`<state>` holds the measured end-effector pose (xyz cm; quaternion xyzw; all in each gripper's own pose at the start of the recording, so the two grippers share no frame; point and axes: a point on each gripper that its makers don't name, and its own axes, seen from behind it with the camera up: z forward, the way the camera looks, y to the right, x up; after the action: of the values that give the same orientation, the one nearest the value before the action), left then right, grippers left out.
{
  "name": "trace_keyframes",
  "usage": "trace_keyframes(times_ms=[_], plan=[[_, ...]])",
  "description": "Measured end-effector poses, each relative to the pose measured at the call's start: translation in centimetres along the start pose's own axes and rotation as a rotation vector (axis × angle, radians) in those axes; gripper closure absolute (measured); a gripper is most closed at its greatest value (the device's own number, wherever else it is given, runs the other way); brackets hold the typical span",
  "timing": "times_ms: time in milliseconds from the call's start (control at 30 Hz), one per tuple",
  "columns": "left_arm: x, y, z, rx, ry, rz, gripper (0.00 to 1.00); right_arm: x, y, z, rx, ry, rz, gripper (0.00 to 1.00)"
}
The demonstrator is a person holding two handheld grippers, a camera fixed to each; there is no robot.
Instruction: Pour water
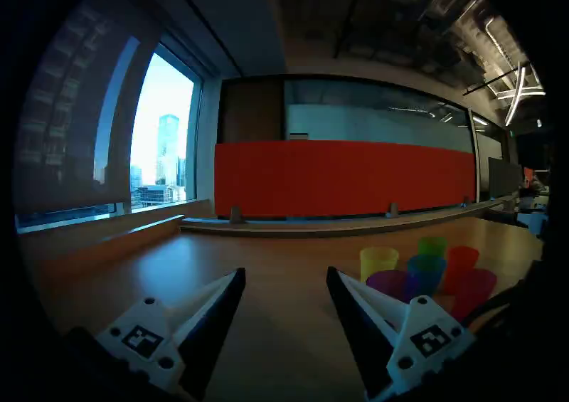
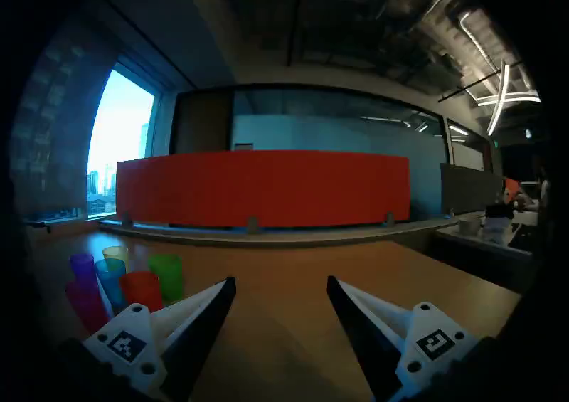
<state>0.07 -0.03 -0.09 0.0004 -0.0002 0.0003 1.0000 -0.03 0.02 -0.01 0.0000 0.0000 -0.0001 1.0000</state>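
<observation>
6 coloured plastic cups [image 1: 426, 270] stand upright, bunched close on the wooden table [image 1: 284, 331], ahead and to the right of the left gripper [image 1: 286, 272]. Its 2 fingers are spread wide with nothing between them. The right gripper [image 2: 281, 281] is spread and empty too, the cups off to its left. A red partition [image 1: 341, 178] runs behind the table, a window [image 1: 163, 146] to the left.
</observation>
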Motion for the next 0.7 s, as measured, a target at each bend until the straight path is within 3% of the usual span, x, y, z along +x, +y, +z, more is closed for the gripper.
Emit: trace_keyframes(times_ms=[367, 700], plan=[[0.1, 0.0, 0.0, -0.003, -0.008, -0.010, 0.16, 0.0, 0.1, -0.1, 0.006, 0.002, -0.001, 0.01], [2.4, 0.0, 0.0, -0.030, 0.005, -0.021, 0.16, 2.9, 0.1, -0.2, 0.036, 0.009, 0.025, 0.01]])
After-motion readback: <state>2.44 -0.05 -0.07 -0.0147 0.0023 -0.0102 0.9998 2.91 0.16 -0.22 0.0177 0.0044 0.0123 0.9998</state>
